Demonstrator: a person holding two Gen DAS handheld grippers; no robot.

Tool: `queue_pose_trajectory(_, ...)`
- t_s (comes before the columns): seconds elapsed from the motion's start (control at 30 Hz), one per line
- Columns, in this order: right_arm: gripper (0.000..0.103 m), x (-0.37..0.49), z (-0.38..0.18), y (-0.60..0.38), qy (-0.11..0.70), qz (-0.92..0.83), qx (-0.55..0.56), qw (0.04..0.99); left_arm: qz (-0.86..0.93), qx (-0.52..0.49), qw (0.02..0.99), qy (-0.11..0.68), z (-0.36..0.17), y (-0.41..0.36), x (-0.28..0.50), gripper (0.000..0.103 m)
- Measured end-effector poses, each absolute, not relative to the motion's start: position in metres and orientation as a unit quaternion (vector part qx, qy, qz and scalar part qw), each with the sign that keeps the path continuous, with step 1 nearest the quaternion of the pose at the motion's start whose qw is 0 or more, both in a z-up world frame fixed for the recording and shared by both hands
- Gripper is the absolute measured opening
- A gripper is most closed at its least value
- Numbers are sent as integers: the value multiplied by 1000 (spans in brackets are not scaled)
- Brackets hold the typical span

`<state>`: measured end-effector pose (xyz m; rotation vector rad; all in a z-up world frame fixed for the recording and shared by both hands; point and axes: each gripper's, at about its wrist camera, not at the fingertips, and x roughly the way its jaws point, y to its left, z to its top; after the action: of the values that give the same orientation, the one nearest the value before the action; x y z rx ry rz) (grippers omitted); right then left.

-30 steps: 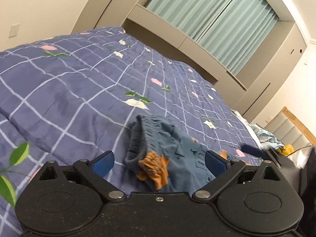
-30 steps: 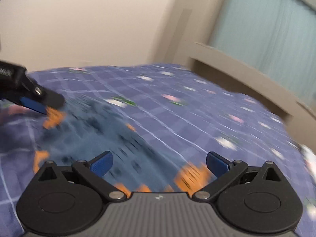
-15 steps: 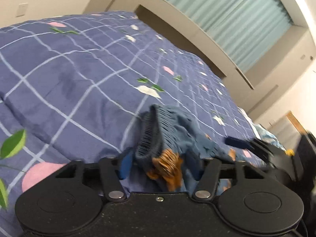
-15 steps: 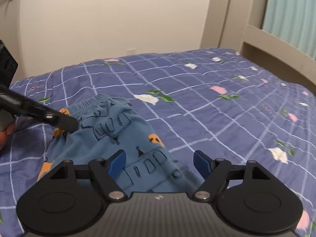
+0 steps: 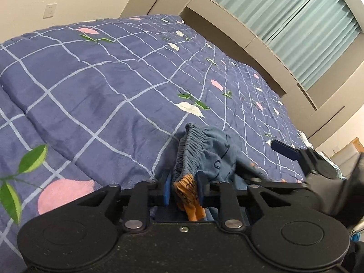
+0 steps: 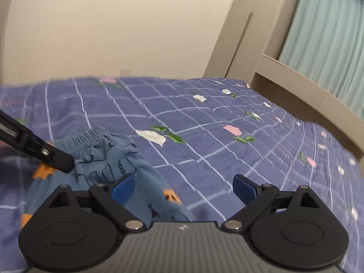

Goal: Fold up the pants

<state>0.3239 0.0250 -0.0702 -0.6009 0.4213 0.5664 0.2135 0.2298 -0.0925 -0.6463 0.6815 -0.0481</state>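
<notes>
On the bed, near its close edge, lie the small blue pants, bunched up, with dark line drawings and orange patches. The left gripper has its jaws pressed together on the gathered waistband and an orange patch, so that cloth rises in a ridge between the blue pads. From the right wrist view the pants spread out flatter, the waistband toward the wall. The right gripper hovers just over the pants' right edge, jaws spread wide and holding nothing; its left pad sits above blue cloth, its right pad above the quilt. Beyond the bed stand a beige wall, a low ledge and pale teal curtains.
</notes>
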Motion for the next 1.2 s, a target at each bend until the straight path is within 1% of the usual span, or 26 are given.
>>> queue_pose_trajectory(0.03, 101, 328, -76, 32, 204, 261, -306, 892, -22, -312, 891, 328, -93, 230, 213, 24)
queue_pose_trajectory(0.17, 102, 330, -78, 36, 198, 237, -308, 900, -20, -315, 891, 327, -94, 230, 212, 26)
queue_pose_trajectory(0.3, 102, 308, -67, 22, 165, 207, -328, 907, -17, -325, 888, 325, -98, 232, 210, 36)
queue_pose_trajectory(0.37, 102, 290, -59, 6, 151, 198, -326, 912, -20, -333, 887, 320, -99, 233, 206, 39)
queue_pose_trajectory(0.43, 102, 272, -48, -9, 152, 184, -322, 916, -19, -334, 888, 316, -100, 232, 203, 41)
queue_pose_trajectory(0.53, 103, 238, -34, -34, 143, 155, -310, 927, -18, -337, 888, 312, -100, 229, 201, 48)
queue_pose_trajectory(0.6, 103, 217, -31, -50, 146, 132, -295, 935, -17, -340, 888, 309, -99, 226, 200, 57)
queue_pose_trajectory(0.67, 103, 200, -35, -64, 163, 100, -286, 939, -16, -343, 888, 307, -99, 222, 199, 61)
queue_pose_trajectory(0.73, 103, 188, -45, -76, 187, 76, -267, 942, -9, -342, 889, 304, -99, 218, 199, 63)
queue_pose_trajectory(0.77, 103, 184, -49, -80, 199, 77, -256, 943, -4, -341, 890, 303, -99, 216, 199, 61)
queue_pose_trajectory(0.83, 103, 179, -59, -84, 221, 75, -238, 943, 12, -344, 889, 303, -99, 216, 199, 45)
queue_pose_trajectory(0.87, 103, 178, -64, -84, 230, 75, -236, 941, 22, -345, 887, 305, -99, 216, 200, 30)
queue_pose_trajectory(0.93, 103, 177, -73, -81, 241, 75, -242, 937, 24, -354, 883, 307, -100, 220, 200, 28)
queue_pose_trajectory(1.0, 103, 175, -79, -82, 238, 71, -245, 937, 25, -348, 887, 303, -95, 218, 199, 21)
queue_pose_trajectory(1.2, 103, 171, -85, -81, 226, 63, -251, 939, 29, -281, 920, 272, -69, 200, 189, 19)
